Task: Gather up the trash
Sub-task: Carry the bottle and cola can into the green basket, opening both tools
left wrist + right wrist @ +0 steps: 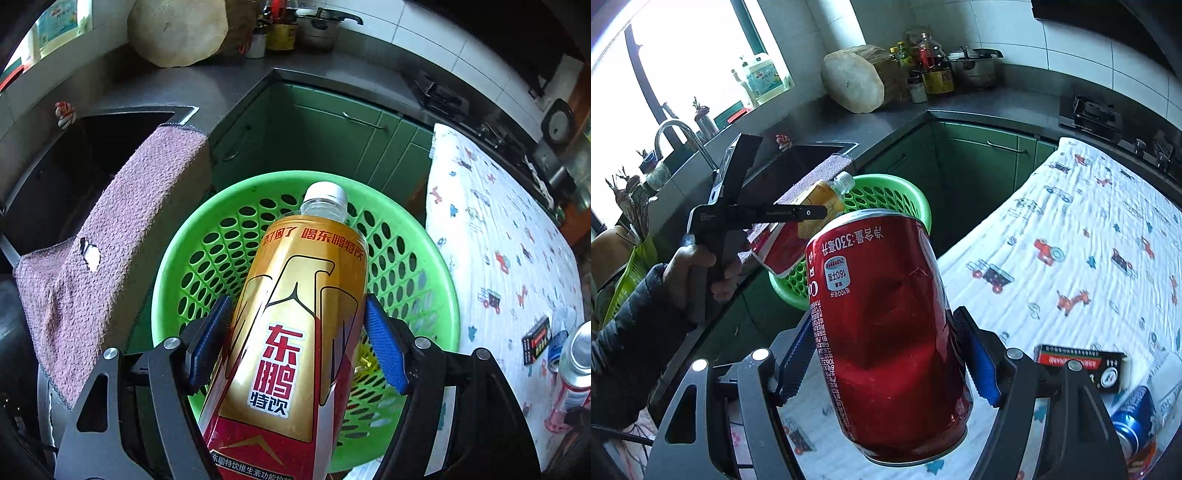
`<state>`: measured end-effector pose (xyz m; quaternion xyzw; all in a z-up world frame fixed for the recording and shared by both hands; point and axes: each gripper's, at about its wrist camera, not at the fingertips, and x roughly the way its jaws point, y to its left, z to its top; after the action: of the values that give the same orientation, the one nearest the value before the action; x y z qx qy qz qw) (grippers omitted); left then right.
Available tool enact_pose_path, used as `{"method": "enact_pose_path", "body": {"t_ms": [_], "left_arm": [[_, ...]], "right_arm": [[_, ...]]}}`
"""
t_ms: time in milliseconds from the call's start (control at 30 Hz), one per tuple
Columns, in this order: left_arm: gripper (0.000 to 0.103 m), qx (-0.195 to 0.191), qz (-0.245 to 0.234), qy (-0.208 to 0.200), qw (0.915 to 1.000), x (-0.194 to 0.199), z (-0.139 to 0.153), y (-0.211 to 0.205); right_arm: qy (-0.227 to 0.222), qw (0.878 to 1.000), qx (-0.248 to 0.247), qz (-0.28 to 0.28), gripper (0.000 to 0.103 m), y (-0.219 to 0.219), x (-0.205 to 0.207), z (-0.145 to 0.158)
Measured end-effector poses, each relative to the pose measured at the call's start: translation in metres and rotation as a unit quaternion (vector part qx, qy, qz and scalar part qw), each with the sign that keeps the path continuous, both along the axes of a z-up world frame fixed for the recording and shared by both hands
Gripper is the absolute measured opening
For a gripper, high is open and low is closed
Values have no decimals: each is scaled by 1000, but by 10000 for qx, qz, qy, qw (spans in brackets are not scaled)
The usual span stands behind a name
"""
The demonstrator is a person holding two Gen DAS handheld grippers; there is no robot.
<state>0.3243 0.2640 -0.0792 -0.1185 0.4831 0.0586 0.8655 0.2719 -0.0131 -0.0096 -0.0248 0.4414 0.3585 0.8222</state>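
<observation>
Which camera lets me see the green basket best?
The left wrist view. There the green basket fills the middle, its holed inside open below the bottle. In the right wrist view the basket is farther off, partly hidden behind the red can.

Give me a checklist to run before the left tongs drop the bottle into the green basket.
1. Left tongs shut on the bottle: ok.
2. Bottle over the green basket: ok.
3. Bottle cap on: ok.
4. Purple towel outside the basket rim: ok.
5. Right tongs holding the red can firmly, away from the basket: ok.
6. Basket steady on its support: cannot tell.
</observation>
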Motion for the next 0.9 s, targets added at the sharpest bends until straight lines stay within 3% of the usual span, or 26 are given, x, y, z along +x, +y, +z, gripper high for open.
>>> {"method": "enact_pose_path", "body": {"t_ms": [367, 767, 833, 900], "left_arm": [[77, -359, 293, -188, 9988, -10, 0, 27], [82, -337, 520, -453, 9970, -52, 21, 46], [82, -338, 548, -472, 9968, -58, 22, 48], [83, -356, 562, -470, 9967, -62, 23, 50]], "right_arm": [[37, 9999, 15, 165, 70, 68, 46, -10], [223, 9991, -48, 355, 71, 142, 75, -36], [180, 9992, -33, 364, 83, 148, 76, -39], [114, 9992, -10, 390, 86, 150, 73, -39]]}}
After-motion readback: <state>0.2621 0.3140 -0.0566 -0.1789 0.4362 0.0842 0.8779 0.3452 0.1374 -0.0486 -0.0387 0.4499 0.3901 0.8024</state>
